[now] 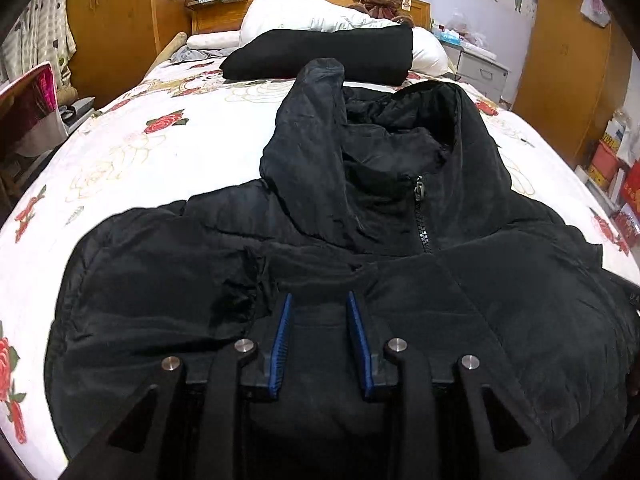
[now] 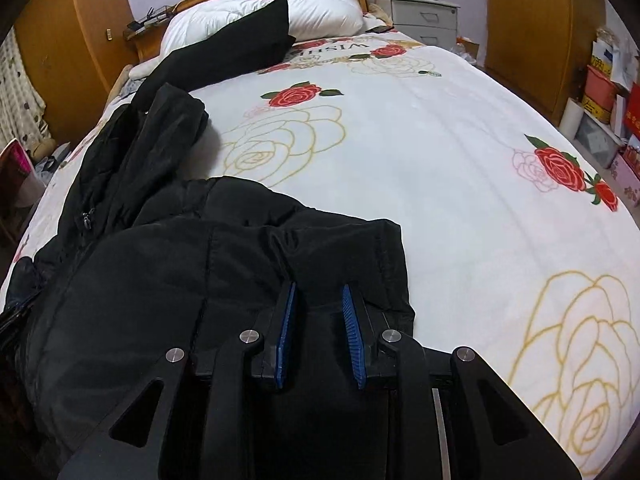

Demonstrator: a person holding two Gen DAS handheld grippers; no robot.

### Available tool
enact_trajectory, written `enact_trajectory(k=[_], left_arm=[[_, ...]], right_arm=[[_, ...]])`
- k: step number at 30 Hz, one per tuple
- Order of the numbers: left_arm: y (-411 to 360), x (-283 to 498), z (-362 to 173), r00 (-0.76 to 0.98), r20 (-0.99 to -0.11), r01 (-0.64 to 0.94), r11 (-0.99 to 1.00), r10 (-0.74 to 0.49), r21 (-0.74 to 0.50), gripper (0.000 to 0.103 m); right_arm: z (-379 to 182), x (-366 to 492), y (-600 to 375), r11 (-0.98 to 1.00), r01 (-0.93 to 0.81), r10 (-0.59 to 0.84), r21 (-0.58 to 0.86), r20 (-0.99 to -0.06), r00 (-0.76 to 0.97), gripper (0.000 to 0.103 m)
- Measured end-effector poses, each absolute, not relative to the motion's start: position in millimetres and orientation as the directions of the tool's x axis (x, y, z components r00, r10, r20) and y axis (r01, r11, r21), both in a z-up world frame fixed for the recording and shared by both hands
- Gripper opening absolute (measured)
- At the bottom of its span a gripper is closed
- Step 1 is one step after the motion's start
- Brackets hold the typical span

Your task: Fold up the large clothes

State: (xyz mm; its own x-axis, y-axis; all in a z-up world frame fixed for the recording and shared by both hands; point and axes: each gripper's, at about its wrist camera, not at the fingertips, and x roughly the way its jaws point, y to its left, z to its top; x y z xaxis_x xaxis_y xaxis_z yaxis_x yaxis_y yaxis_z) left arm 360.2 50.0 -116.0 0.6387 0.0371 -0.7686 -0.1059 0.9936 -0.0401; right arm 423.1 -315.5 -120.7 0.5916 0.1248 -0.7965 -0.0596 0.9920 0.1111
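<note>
The black padded hooded jacket lies zipped, front up, across the lower frame on the rose-print bedspread. Left gripper and right gripper fingers stand parted, released, over its fabric. Judged step: between folds; next requires regrasping an edge.

**Readable text: one item**

"WISH", upside down, printed on the floral bedspread in the right wrist view, far ahead of the jaws near the white pillow. Jacket sleeve lettering at left view's right edge too small to read.
</note>
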Motion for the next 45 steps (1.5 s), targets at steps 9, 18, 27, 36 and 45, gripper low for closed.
enact_trajectory(k=[9,18,27,36,45], left_arm=[[59.8,311.0,-56.8,0.701,-0.713,-0.039,0.997,-0.018,-0.064,0.031],[65.3,312.6,-103.5,0.594,-0.803,-0.045,0.993,-0.060,-0.107,0.034],[79.8,317.1,-52.5,0.632,-0.770,-0.032,0.990,-0.085,-0.136,0.034],[92.3,409.1,-13.4,0.668,-0.741,-0.022,0.994,-0.066,-0.109,0.055],[99.3,516.7,-58.0,0.579,-0.813,-0.072,0.990,-0.059,-0.122,0.064]], right_arm=[[-60.5,378.4,-269.4,0.965,-0.221,0.250,0.139,-0.737,0.629,0.025],[-98.9,379.3,-240.3,0.959,-0.261,0.238,0.109,-0.809,0.537,0.025],[-41.9,389.9,-244.0,0.949,-0.273,0.293,0.160,-0.767,0.570,0.043],[-11.8,475.7,-215.0,0.934,-0.304,0.334,0.186,-0.753,0.567,0.044],[-49.6,572.7,-187.0,0.930,-0.238,0.364,0.280,-0.798,0.480,0.048]])
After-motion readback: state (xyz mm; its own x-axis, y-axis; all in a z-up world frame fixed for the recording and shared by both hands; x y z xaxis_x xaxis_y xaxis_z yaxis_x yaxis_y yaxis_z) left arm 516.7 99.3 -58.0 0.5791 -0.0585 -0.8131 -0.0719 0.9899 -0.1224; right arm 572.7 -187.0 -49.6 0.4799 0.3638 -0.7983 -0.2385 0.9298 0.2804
